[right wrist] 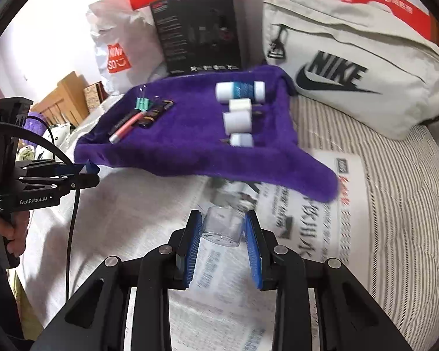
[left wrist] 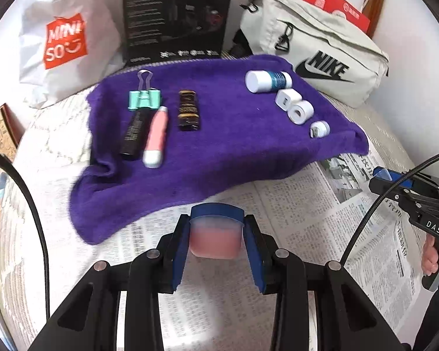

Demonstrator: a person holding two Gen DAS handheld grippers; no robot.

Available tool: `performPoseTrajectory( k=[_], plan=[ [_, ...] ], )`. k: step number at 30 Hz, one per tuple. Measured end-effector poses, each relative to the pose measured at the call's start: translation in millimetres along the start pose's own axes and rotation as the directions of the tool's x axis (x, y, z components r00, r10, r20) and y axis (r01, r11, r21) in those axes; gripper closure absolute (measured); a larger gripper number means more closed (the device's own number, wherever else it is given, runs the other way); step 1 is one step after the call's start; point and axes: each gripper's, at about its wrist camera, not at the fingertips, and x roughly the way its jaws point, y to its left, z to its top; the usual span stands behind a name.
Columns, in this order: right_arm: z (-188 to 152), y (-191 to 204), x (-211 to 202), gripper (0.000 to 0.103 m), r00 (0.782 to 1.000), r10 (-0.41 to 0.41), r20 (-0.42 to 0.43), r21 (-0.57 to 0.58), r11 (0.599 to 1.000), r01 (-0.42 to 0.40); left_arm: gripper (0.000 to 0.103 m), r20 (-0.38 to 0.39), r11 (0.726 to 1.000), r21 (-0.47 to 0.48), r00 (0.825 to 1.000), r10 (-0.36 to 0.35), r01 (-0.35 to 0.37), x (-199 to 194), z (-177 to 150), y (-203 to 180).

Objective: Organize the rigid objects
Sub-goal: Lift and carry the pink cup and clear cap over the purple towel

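we see a bed spread with newspaper (left wrist: 307,228), and across its far half lies a purple towel (left wrist: 219,152). behind the towel stand a white shopping bag (left wrist: 64,38) at far left, a black box (left wrist: 175,14) in the middle and a pale nike bag (left wrist: 316,49) at far right. our left gripper (left wrist: 216,234) hangs over the near edge of the towel, its fingers closed on a small pink jar with a blue lid (left wrist: 216,231). our right gripper (right wrist: 222,231) hangs over the newspaper, near the towel's near right corner, its fingers clamped on a clear plastic jar (right wrist: 222,226). on the towel's left lie a green binder clip (left wrist: 145,98), a black tube (left wrist: 133,134), a pink tube (left wrist: 156,137) and a dark brown bar (left wrist: 188,110). on its right, a blue-and-white bottle (left wrist: 267,81) lies farthest, then three small white rolls (left wrist: 298,112) in a row toward us.
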Motion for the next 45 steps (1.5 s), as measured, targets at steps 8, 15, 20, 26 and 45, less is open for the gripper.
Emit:
performPoseTrajectory(
  k=[8, 15, 20, 26, 45],
  plan=[
    [12.7, 9.1, 0.7, 0.073, 1.000, 0.020, 0.014, -0.019, 1.000, -0.020, 0.068, 0.022, 1.000, -0.017, 1.000, -0.004, 0.005, -10.9, 4.1, 11.5],
    [20.7, 10.6, 1.5, 0.073, 1.000, 0.024, 0.017, -0.032, 0.999, -0.024, 0.068, 0.035, 1.000, -0.015, 0.999, -0.021, 0.021, -16.1, 8.3, 15.0],
    [28.1, 13.3, 2.4, 0.073, 0.999, 0.025, 0.024, -0.046, 0.999, -0.024, 0.068, 0.040, 1.000, -0.015, 0.999, -0.018, 0.018, -18.4, 12.6, 18.0],
    [37.1, 14.5, 2.8, 0.073, 0.999, 0.022, 0.032, -0.054, 0.998, -0.020, 0.068, 0.052, 1.000, -0.017, 0.999, -0.016, 0.017, -21.0, 18.4, 21.9],
    [77.3, 15.1, 31.5, 0.073, 0.999, 0.000, 0.037, -0.110, 0.994, 0.005, 0.068, 0.046, 1.000, -0.001, 0.999, -0.015, 0.015, -5.9, 42.4, 38.7]
  ],
)
